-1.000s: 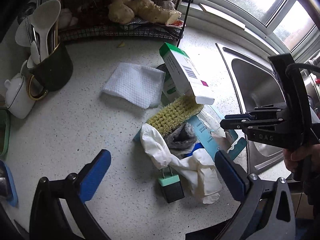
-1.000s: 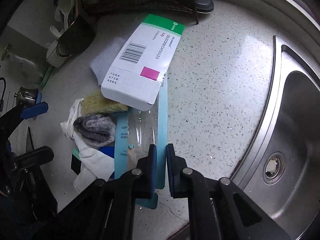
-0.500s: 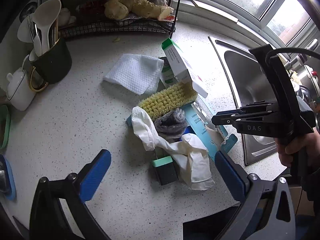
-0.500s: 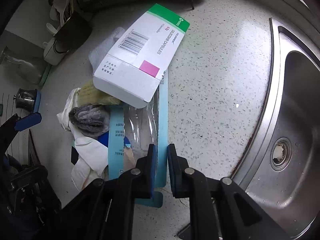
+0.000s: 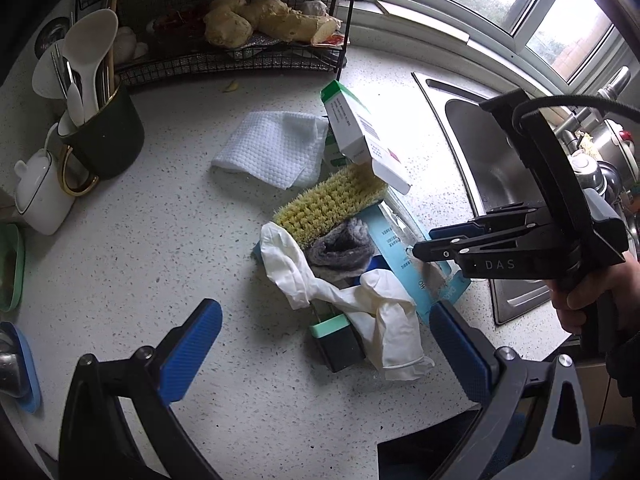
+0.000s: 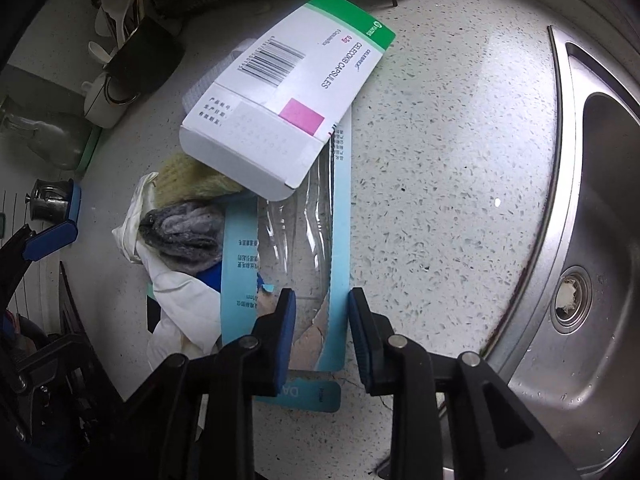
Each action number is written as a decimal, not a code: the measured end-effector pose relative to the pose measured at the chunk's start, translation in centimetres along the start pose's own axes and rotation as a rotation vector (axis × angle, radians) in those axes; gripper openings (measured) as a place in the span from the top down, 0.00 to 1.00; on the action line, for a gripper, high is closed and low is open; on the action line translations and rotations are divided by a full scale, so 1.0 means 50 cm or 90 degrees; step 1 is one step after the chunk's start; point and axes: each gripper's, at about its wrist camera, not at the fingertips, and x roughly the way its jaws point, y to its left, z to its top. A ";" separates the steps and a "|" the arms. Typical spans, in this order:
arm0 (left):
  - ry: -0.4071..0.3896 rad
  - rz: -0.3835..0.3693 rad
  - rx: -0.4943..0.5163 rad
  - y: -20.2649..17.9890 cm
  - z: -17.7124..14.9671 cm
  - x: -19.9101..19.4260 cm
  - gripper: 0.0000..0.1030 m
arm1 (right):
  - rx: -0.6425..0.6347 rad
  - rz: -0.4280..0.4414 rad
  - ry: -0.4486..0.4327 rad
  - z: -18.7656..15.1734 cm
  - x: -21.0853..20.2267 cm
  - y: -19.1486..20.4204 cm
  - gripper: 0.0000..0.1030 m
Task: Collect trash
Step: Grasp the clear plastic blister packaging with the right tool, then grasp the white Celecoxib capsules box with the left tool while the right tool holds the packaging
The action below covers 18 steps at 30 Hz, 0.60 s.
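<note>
A trash pile lies on the speckled counter: a white and green medicine box [image 5: 360, 136] [image 6: 280, 96], a bristle brush [image 5: 332, 204], a grey rag [image 5: 340, 248] [image 6: 184, 236], a white glove [image 5: 360, 304] [image 6: 180, 304], and a blue package with a clear window [image 5: 396, 252] [image 6: 240, 264]. My right gripper [image 6: 322, 300] [image 5: 420, 246] points down over the package's right strip. Its jaws stand a narrow gap apart and pinch nothing. My left gripper [image 5: 326, 344] hangs wide open above the pile's near side, over a small green and black block [image 5: 336, 340].
A steel sink [image 6: 600, 200] [image 5: 492, 168] borders the counter on the right. A white cloth [image 5: 272, 148] lies behind the pile. At the back stand a wire rack [image 5: 240, 60] with ginger, a dark utensil cup [image 5: 104, 136] and a white jar [image 5: 40, 196]. A person's hand [image 5: 580, 296] holds the right gripper.
The right gripper has sunk a little toward the blue package and its jaws have parted slightly. The left gripper stays wide open and in about the same place.
</note>
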 end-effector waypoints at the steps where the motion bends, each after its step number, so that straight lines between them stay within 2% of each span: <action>1: 0.001 0.002 0.004 -0.003 -0.001 0.001 0.00 | -0.004 0.000 -0.003 -0.002 -0.003 0.000 0.90; 9: 0.008 0.011 0.004 -0.015 0.003 0.005 0.00 | -0.032 -0.044 -0.076 -0.021 -0.062 0.017 0.92; 14: 0.007 0.015 0.000 -0.019 0.014 -0.002 0.00 | -0.074 -0.126 -0.135 -0.039 -0.118 0.029 0.93; 18: 0.005 0.004 -0.013 -0.020 0.031 -0.007 0.00 | -0.064 -0.130 -0.165 -0.056 -0.160 0.015 0.94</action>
